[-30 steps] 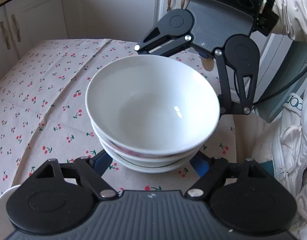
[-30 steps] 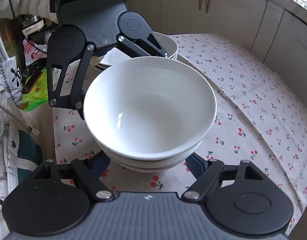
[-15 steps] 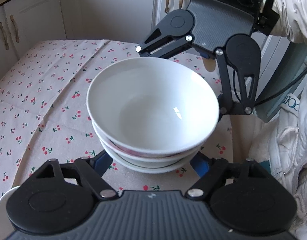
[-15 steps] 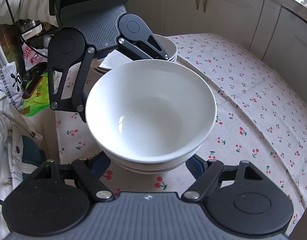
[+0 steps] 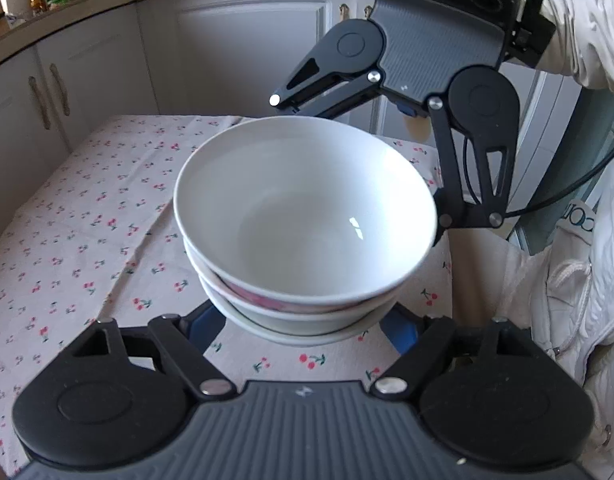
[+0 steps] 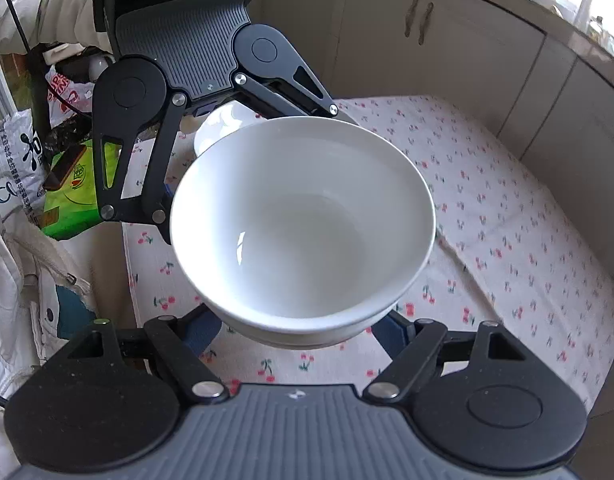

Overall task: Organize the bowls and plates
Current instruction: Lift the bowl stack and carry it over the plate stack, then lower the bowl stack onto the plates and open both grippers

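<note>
A stack of white bowls hangs in the air above the cherry-print tablecloth, held from two opposite sides. A pink band shows on a lower bowl. My left gripper spans the near base of the stack with its blue fingers wide apart against the lowest bowl. My right gripper does the same from the other side of the stack. Each gripper's body shows beyond the bowls in the other's view. The fingertips are hidden under the bowls.
Another white bowl sits on the table behind the stack in the right wrist view. White cabinets stand beyond the table. Bags and a green packet lie off the table's edge. The person's white jacket is close at the side.
Both grippers have lifted the bowl stack higher above the table. The table and the other bowl look further below and behind.
</note>
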A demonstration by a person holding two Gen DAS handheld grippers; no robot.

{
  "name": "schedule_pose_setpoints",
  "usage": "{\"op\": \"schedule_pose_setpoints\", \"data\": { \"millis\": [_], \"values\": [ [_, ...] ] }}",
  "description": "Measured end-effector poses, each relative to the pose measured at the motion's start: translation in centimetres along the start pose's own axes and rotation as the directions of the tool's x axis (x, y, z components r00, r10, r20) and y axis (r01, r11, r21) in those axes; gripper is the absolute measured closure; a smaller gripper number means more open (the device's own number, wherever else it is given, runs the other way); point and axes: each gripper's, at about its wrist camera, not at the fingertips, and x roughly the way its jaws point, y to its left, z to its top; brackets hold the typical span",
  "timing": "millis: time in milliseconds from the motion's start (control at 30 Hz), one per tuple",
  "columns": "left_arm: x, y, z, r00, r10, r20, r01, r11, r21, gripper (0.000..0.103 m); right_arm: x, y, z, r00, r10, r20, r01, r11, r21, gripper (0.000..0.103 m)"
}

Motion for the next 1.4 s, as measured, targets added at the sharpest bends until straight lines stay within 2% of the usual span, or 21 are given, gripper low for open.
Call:
{"op": "schedule_pose_setpoints", "data": {
  "millis": [700, 1167, 1400],
  "values": [
    [-6.0, 2.1, -4.8, 0.995, 0.098, 0.034, -0.096, 0.992, -0.078, 0.02, 2.8, 1.3, 7.3, 1.0, 0.014, -0.007, -0.015, 0.991, -0.135, 0.018],
    [-8.2, 4.6, -8.6, 0.984, 0.177, 0.01, -0.175, 0.976, -0.132, 0.02, 7.4, 1.3, 12.0, 0.999, 0.042, -0.008, -0.042, 0.978, -0.203, 0.018],
    [-8.3, 5.8, -9.6, 0.981, 0.194, -0.013, -0.194, 0.971, -0.14, 0.02, 9.4, 0.9, 12.8, 0.999, 0.052, -0.011, -0.054, 0.976, -0.211, 0.018]
  ]
}}
